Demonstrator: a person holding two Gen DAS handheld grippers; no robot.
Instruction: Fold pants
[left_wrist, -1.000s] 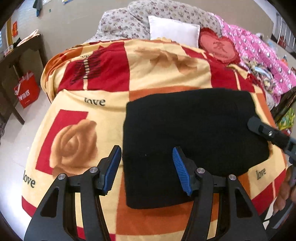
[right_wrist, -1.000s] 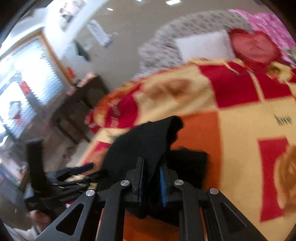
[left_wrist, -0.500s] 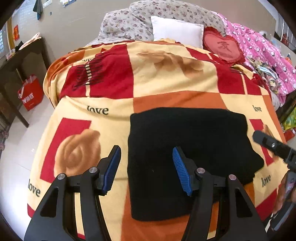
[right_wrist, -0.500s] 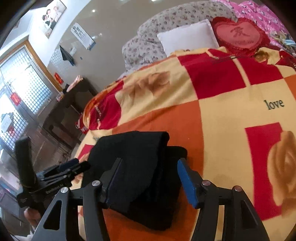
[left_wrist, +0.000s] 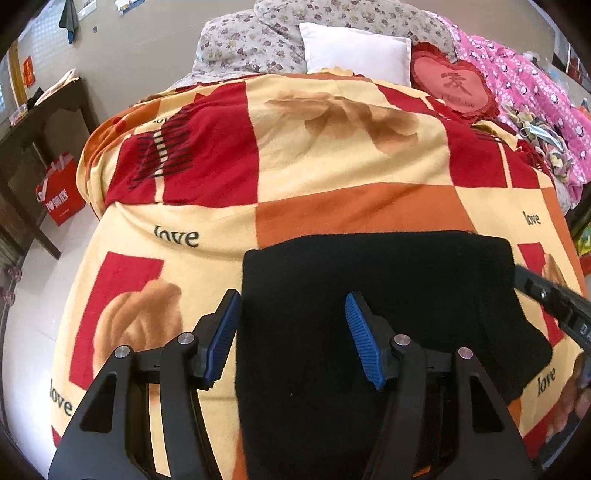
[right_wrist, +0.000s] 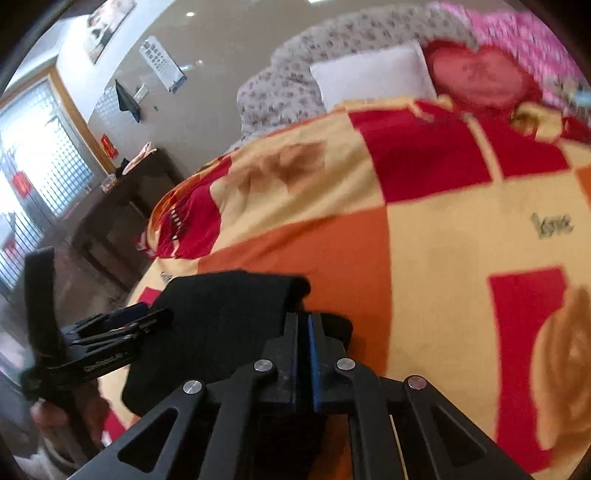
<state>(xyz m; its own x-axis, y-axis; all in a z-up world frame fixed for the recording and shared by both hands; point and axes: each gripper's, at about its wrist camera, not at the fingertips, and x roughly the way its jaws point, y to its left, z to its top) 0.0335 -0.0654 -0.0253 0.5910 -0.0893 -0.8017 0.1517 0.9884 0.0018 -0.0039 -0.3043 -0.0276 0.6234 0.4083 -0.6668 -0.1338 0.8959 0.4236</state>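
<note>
Folded black pants (left_wrist: 376, 295) lie on the blanket (left_wrist: 332, 177); left gripper (left_wrist: 291, 339) spread wide above them, right gripper (right_wrist: 303, 354) pressed together, empty.

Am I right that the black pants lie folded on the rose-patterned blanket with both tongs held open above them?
Not quite: only the left tongs are open. The right wrist view shows the right tongs shut, pads together. The black pants do lie folded on the rose-patterned blanket.

Your bed (left_wrist: 92, 295) wears a checked blanket (left_wrist: 332, 177) of red, orange and cream, printed with roses and "love". Folded black pants (left_wrist: 388, 295) lie on its near end; a white pillow (left_wrist: 354, 51) and red heart cushion (left_wrist: 454, 85) sit at the head
</note>
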